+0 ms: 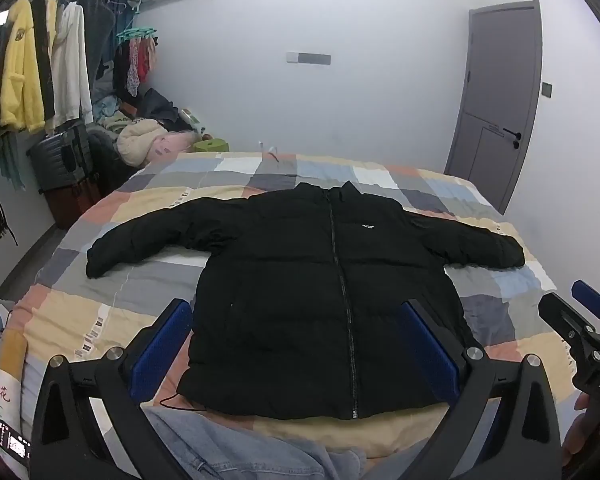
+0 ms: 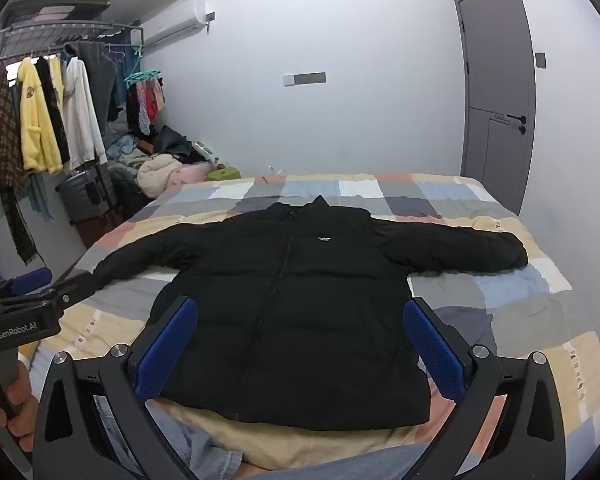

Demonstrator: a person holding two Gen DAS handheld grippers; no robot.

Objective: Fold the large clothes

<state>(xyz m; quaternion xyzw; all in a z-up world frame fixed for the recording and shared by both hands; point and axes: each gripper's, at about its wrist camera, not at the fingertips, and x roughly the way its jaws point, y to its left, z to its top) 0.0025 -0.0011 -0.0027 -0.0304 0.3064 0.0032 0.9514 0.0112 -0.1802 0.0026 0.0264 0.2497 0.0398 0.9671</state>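
A black puffer jacket (image 1: 300,280) lies flat and face up on the bed, zipped, collar far, both sleeves spread out sideways. It also shows in the right wrist view (image 2: 300,312). My left gripper (image 1: 300,344) is open and empty, held above the jacket's near hem. My right gripper (image 2: 300,344) is open and empty too, also above the hem. The right gripper shows at the right edge of the left wrist view (image 1: 580,320), and the left gripper at the left edge of the right wrist view (image 2: 28,296).
The bed (image 1: 120,300) has a patchwork cover in grey, peach and blue. Denim cloth (image 1: 240,448) lies at the near edge. A clothes rack (image 1: 40,72), suitcase (image 1: 60,160) and clothes pile (image 1: 148,136) stand left. A grey door (image 1: 496,100) is at right.
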